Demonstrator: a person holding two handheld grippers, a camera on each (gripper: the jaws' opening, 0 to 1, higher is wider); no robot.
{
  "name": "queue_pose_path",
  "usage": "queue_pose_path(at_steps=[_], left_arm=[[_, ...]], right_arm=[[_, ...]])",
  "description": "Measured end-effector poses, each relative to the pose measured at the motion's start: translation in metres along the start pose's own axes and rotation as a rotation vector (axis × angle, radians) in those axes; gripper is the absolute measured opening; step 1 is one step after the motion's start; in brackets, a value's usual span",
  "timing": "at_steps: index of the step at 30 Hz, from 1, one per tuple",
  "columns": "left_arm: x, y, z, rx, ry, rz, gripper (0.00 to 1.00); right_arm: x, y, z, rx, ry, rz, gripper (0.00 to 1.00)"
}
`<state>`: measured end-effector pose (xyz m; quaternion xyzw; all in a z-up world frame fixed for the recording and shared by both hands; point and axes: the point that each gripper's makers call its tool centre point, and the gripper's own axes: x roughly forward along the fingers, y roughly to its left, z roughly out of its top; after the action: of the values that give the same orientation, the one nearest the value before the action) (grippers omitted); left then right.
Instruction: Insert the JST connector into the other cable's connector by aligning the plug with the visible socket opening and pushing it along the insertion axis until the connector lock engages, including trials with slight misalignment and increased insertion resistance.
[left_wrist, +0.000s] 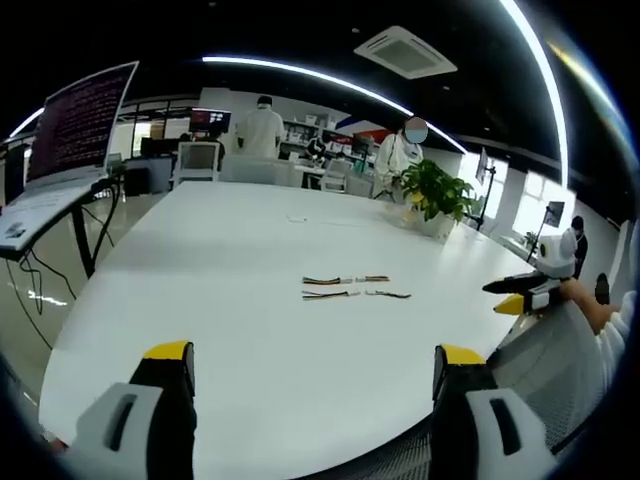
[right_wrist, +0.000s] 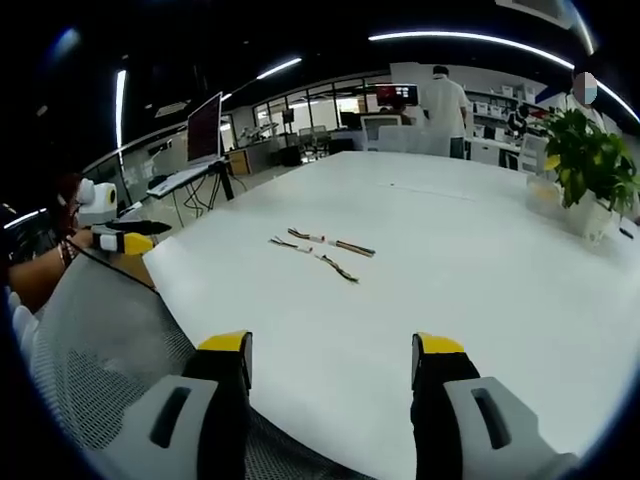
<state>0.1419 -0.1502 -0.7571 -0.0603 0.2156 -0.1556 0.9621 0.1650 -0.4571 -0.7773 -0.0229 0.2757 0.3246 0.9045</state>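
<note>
at the bottom of the left gripper view the left gripper (left_wrist: 312, 375) has its jaws spread, holding nothing; the right gripper (right_wrist: 331, 365) likewise in the right gripper view. past them, mid-frame on the white table (left_wrist: 230, 260), lie the cables (left_wrist: 355, 287), two short wired pairs, well apart from both. risk: thin connectors lying flat may skid or get pinched crooked, leaving plug and socket misaligned. a potted plant (left_wrist: 436, 192) sits farther back.
</note>
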Motion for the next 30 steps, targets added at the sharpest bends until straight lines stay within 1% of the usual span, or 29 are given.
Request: queue_pose_path(at_steps=[1, 2, 3, 4, 7, 10, 12, 15, 20, 25, 30], left_arm=[[0.000, 0.000, 0.000, 0.001, 0.000, 0.000, 0.98], [0.000, 0.001, -0.001, 0.004, 0.006, 0.007, 0.98], [0.000, 0.002, -0.002, 0.007, 0.017, 0.014, 0.98], [0.001, 0.003, -0.003, 0.010, 0.021, 0.019, 0.98], [0.000, 0.003, -0.002, 0.003, 0.012, 0.019, 0.98], [0.000, 0.001, 0.001, -0.019, -0.008, 0.009, 0.98], [0.000, 0.002, 0.002, -0.020, -0.011, 0.013, 0.98], [0.000, 0.002, 0.000, -0.016, -0.004, 0.017, 0.98], [-0.001, 0.002, 0.000, -0.019, -0.003, 0.018, 0.96], [-0.001, 0.004, -0.001, -0.017, 0.006, 0.028, 0.95], [0.000, 0.004, -0.002, -0.019, 0.008, 0.023, 0.95]], right_arm=[[0.000, 0.002, 0.001, 0.002, -0.007, 0.011, 0.62], [-0.001, 0.004, 0.008, 0.000, -0.046, 0.020, 0.62], [-0.002, 0.004, 0.012, 0.002, -0.067, 0.016, 0.61], [-0.004, 0.001, 0.012, 0.001, -0.070, 0.003, 0.59], [-0.001, 0.003, 0.006, -0.004, -0.031, 0.010, 0.58], [-0.002, 0.005, 0.010, -0.009, -0.053, 0.017, 0.57], [-0.002, 0.004, 0.009, -0.013, -0.046, 0.013, 0.57], [-0.001, 0.004, 0.006, -0.011, -0.032, 0.016, 0.57], [-0.002, 0.005, 0.007, -0.002, -0.041, 0.019, 0.57], [-0.001, 0.004, 0.004, 0.000, -0.026, 0.017, 0.57], [0.000, 0.004, 0.001, 0.005, -0.008, 0.018, 0.56]])
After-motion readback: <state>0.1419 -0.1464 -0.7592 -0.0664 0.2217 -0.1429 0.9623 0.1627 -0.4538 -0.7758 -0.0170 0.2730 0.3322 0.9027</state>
